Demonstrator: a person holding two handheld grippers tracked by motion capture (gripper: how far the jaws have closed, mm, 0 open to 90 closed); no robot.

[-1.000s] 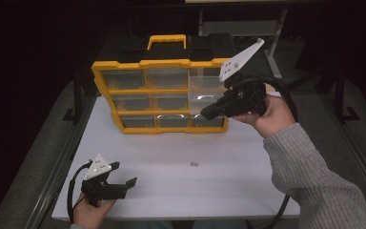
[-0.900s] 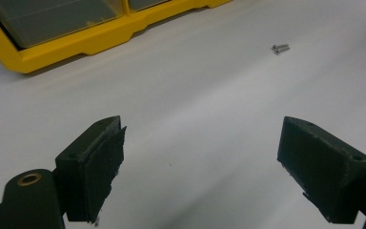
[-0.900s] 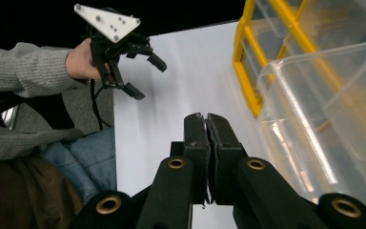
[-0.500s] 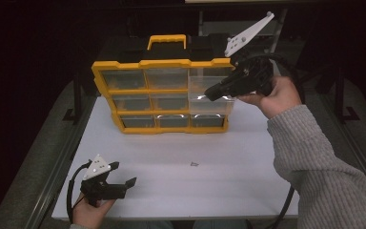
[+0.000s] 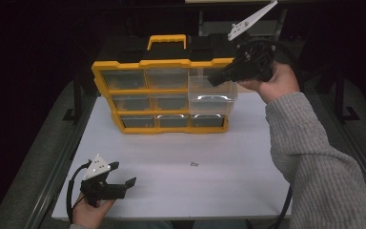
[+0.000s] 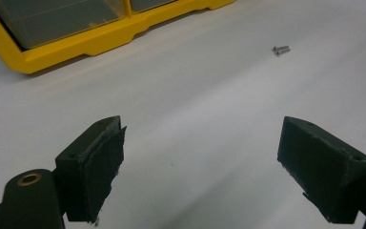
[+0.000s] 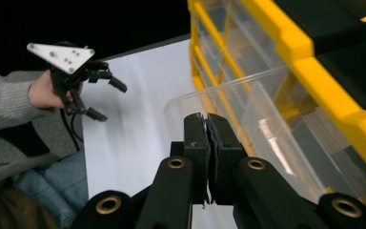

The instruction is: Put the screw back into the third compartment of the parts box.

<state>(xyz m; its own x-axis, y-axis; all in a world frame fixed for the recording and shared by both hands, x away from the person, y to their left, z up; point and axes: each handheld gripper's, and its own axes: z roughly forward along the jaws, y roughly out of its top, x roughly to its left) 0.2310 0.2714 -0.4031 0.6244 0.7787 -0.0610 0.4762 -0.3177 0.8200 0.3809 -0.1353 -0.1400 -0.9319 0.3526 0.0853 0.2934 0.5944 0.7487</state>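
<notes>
L gripper (image 5: 124, 183) is resting low at the near-left corner of the white table (image 5: 248, 191), jaws spread wide w/ nothing between them; the hand under it is cut off by the bottom edge in the high view. Two small screws (image 6: 280, 49) are lying on the table, well apart from it: a mere speck in the high view, but the L gripper view is showing them as a touching pair. The yellow drawer organizer (image 5: 119, 71) is standing upright at the back, drawer contents too dim to make out. Its top-right clear drawer (image 5: 212, 98) is sticking out toward the person. R gripper (image 5: 214, 80) is clamping that drawer's rim, jaws pressed together per the R gripper view; the exact contact is hard to see there. Vs 0.5 s ago, the drawer is jutting out farther and the R hand is sitting higher; L gripper is unchanged.
</notes>
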